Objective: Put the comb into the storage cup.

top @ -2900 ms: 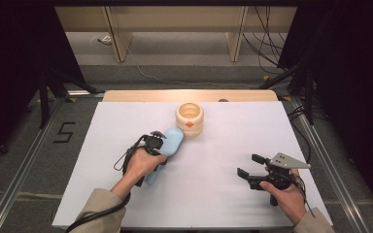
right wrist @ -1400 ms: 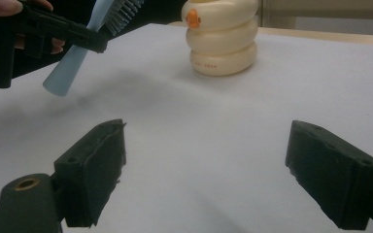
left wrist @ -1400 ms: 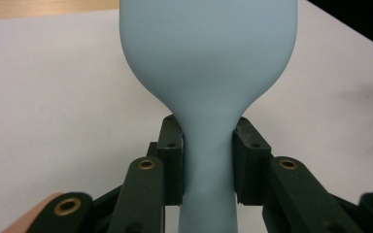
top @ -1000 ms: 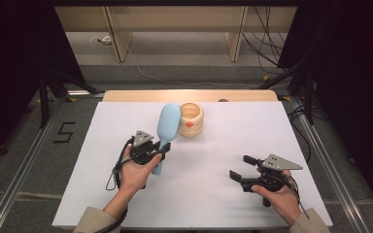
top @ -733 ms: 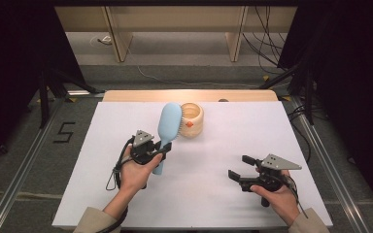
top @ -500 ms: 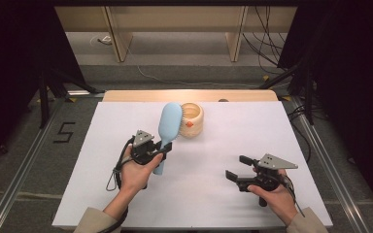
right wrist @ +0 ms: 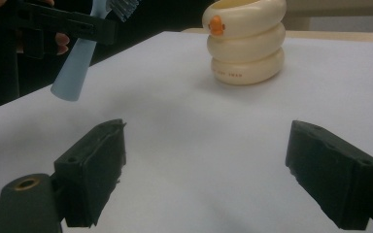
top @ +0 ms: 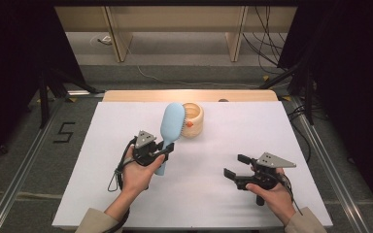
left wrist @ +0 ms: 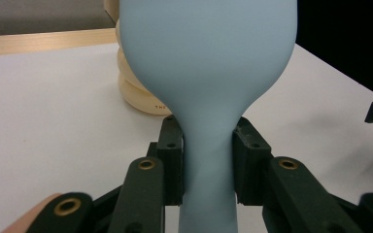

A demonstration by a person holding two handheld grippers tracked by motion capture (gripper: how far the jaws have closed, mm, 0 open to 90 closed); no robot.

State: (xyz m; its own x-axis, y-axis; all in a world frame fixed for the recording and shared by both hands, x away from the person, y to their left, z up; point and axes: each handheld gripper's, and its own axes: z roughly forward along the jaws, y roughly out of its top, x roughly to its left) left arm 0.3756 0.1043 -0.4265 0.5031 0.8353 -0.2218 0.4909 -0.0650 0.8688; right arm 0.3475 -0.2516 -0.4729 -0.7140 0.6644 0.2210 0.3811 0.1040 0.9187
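Both pads of the left gripper (top: 167, 150) are clamped on the narrow neck of a light blue hairbrush (top: 172, 125), while the fingers (right wrist: 94, 170) of the right gripper (top: 236, 166) stand wide apart with nothing between them.

Everything is set on a white table (top: 107, 194), which is bare except for a cream ringed cup (top: 194, 119) marked with a small orange spot, standing near the far edge. The hairbrush is held up off the surface, handle end hanging below the jaws, its head raised and leaning toward the cup, just beside the rim; whether the two touch cannot be told. In the right gripper view the bristles are seen on the side turned toward the cup. The right gripper is held low over the near right of the table, well apart from both things.

The step in hand is judged to be the carrying of the brush to the cup. Next, the brush would need to be lined up over the opening, lowered in, and released.
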